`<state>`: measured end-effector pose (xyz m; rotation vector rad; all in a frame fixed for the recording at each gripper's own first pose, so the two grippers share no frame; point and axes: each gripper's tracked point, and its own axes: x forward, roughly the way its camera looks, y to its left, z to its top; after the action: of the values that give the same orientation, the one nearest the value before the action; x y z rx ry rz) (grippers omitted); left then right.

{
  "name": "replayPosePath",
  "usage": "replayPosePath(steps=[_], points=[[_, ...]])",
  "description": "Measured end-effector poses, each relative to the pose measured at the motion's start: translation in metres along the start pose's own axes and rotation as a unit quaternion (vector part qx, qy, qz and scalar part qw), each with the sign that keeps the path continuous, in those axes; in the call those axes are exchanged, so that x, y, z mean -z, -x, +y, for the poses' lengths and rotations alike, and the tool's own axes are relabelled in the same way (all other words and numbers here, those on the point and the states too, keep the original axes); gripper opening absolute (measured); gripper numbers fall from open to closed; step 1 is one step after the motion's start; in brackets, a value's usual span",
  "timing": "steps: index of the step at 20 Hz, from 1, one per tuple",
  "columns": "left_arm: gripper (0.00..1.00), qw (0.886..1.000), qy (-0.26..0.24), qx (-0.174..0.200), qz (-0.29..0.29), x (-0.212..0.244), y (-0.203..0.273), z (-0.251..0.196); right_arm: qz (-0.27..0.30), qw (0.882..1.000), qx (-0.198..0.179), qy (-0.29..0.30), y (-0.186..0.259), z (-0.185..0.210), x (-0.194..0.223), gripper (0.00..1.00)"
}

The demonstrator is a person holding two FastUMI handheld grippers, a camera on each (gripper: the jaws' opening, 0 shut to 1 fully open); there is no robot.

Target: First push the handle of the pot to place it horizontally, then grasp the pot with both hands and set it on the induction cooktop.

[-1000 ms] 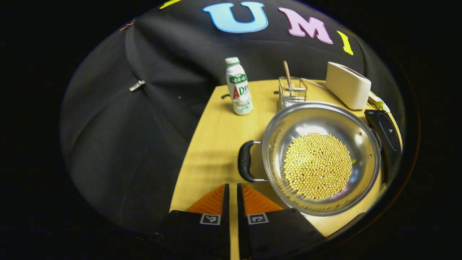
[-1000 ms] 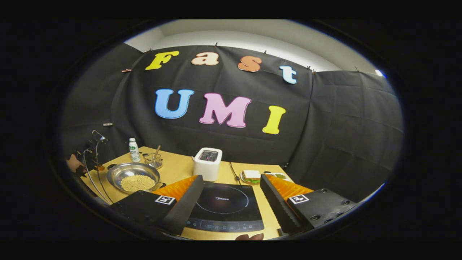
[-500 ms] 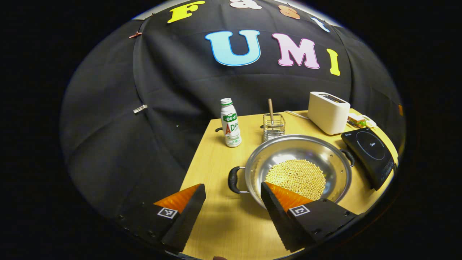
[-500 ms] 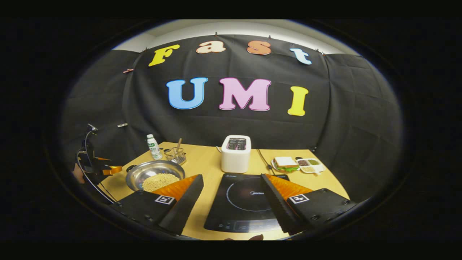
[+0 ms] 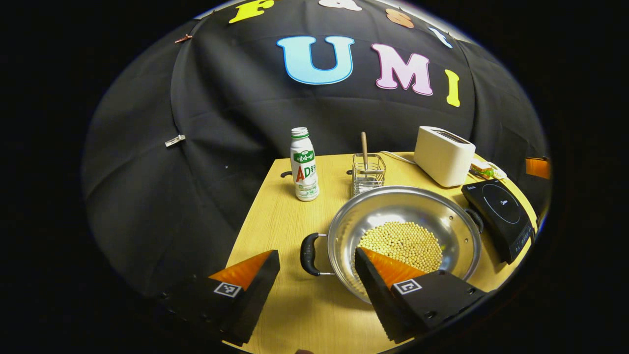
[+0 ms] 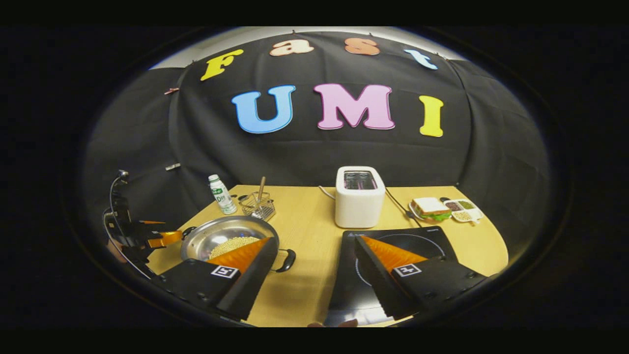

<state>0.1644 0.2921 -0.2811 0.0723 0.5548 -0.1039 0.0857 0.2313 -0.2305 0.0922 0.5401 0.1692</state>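
A steel pot (image 5: 432, 211) holding yellow beans (image 5: 400, 241) sits on the yellow table, its two black handles lying left and right. My left gripper (image 5: 317, 275) is open; the pot's left handle (image 5: 307, 254) lies just ahead, between its fingers, untouched. One of its fingers overlaps the pot's near rim. The black induction cooktop (image 5: 499, 211) lies right of the pot. In the right gripper view my right gripper (image 6: 317, 268) is open above the table between the pot (image 6: 206, 238) and the cooktop (image 6: 417, 237). The pot's right handle (image 6: 287, 260) is beside its left finger.
A white toaster (image 6: 359, 201) stands behind the cooktop, with a sandwich (image 6: 430, 209) and a small divided tray (image 6: 462, 210) to its right. A bottle (image 5: 303, 164) and a wire basket (image 5: 368, 172) holding a wooden stick stand behind the pot. The left gripper (image 6: 142, 236) shows at far left.
My left gripper has gone from shut to open and drawn back from the pot's left handle. My right gripper has swung left, so the pot's right handle now lies by its left finger.
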Motion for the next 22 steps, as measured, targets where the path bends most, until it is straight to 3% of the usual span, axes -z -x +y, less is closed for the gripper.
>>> replayPosePath(steps=[5, 16, 19, 20, 22], points=[[0.96, 0.999, 0.015, 0.021, 0.019, 0.013, -0.036, -0.002, 0.049, 0.999, -0.012, -0.004, -0.046, 0.03, 0.04, 0.99], [0.94, 0.998, 0.009, 0.04, 0.045, 0.025, -0.077, -0.006, 0.166, 0.986, 0.004, -0.018, -0.115, 0.058, 0.129, 0.99], [0.84, 0.997, 0.02, 0.048, 0.052, 0.031, -0.085, -0.012, 0.194, 0.981, 0.012, -0.013, -0.125, 0.055, 0.145, 0.99], [0.82, 0.997, 0.024, 0.045, 0.055, 0.032, -0.086, -0.012, 0.202, 0.979, 0.012, -0.015, -0.125, 0.057, 0.149, 0.97], [0.78, 0.997, 0.033, 0.038, 0.062, 0.039, -0.092, -0.008, 0.221, 0.975, 0.009, -0.026, -0.127, 0.061, 0.159, 0.76]])
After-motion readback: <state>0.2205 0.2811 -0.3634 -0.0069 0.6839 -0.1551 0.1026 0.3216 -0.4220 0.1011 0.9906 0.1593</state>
